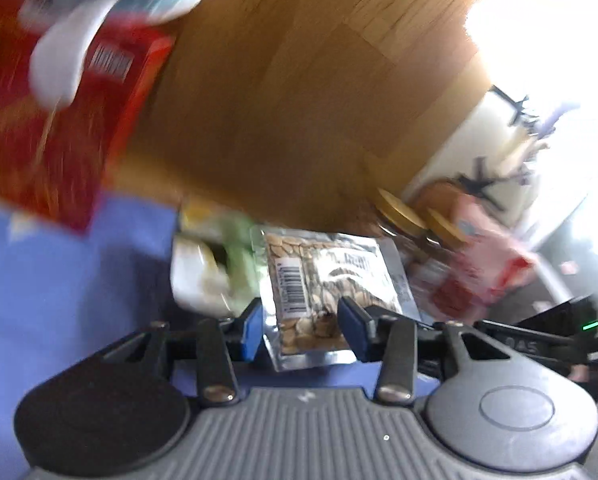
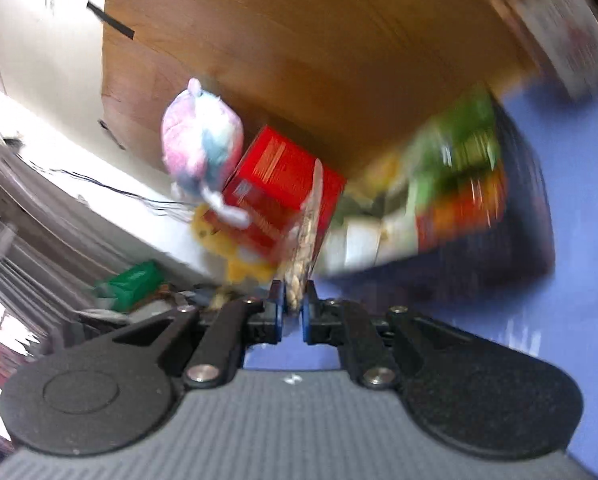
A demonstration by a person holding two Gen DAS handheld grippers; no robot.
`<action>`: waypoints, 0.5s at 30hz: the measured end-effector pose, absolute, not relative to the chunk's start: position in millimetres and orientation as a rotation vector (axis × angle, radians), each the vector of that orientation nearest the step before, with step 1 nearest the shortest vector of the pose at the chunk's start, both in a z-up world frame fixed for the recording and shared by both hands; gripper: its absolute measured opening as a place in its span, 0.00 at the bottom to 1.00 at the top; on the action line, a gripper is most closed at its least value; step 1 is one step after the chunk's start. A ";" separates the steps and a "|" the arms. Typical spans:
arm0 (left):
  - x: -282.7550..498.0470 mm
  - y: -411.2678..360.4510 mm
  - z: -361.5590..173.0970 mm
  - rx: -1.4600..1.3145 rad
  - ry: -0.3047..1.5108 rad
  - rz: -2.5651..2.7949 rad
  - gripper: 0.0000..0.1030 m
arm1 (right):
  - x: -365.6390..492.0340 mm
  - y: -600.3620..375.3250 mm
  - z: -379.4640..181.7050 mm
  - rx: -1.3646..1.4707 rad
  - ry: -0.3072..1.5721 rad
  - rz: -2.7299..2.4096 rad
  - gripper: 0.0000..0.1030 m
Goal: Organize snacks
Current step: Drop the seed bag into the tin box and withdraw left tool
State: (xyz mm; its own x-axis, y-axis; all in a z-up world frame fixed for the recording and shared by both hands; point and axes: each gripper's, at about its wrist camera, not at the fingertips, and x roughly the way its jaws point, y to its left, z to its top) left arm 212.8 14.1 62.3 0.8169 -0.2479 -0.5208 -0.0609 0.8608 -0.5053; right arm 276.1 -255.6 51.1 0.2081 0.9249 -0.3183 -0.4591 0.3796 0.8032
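Note:
A clear packet of seeds (image 1: 323, 280) with a barcode hangs between the blue pads of my left gripper (image 1: 301, 328), whose jaws stand apart on either side of it. My right gripper (image 2: 292, 312) is shut on the same seed packet (image 2: 305, 240), seen edge-on and standing up from the fingers. A red snack box (image 1: 55, 120) is at the upper left; it also shows in the right wrist view (image 2: 287, 184). A green and white snack pack (image 1: 215, 268) lies behind the packet. Both views are blurred.
A pastel plush toy (image 2: 203, 144) leans on the red box. Gold-lidded jars (image 1: 411, 216) and a pink-red packet (image 1: 483, 260) sit at the right. Green and orange snack bags (image 2: 455, 184) lie on the blue cloth (image 1: 59, 288). A wooden panel (image 1: 319, 100) rises behind.

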 end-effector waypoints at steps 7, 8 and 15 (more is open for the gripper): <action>248.7 14.1 42.6 -0.369 0.664 0.056 0.43 | 294.9 -183.7 51.4 0.035 0.758 0.839 0.46; 243.2 16.9 43.0 -0.382 0.651 0.044 0.43 | 291.6 -186.5 52.1 0.002 0.726 0.815 0.46; 207.5 16.2 56.5 -0.416 0.600 0.046 0.43 | 273.7 -233.0 56.0 0.071 0.646 0.779 0.48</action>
State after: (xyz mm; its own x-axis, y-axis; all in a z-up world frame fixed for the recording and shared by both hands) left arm 207.5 16.2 56.5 0.8267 -0.0773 -0.5573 -0.1614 0.9163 -0.3666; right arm 273.7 -233.0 56.0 0.5303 0.6731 -0.5154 -0.6312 0.7193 0.2900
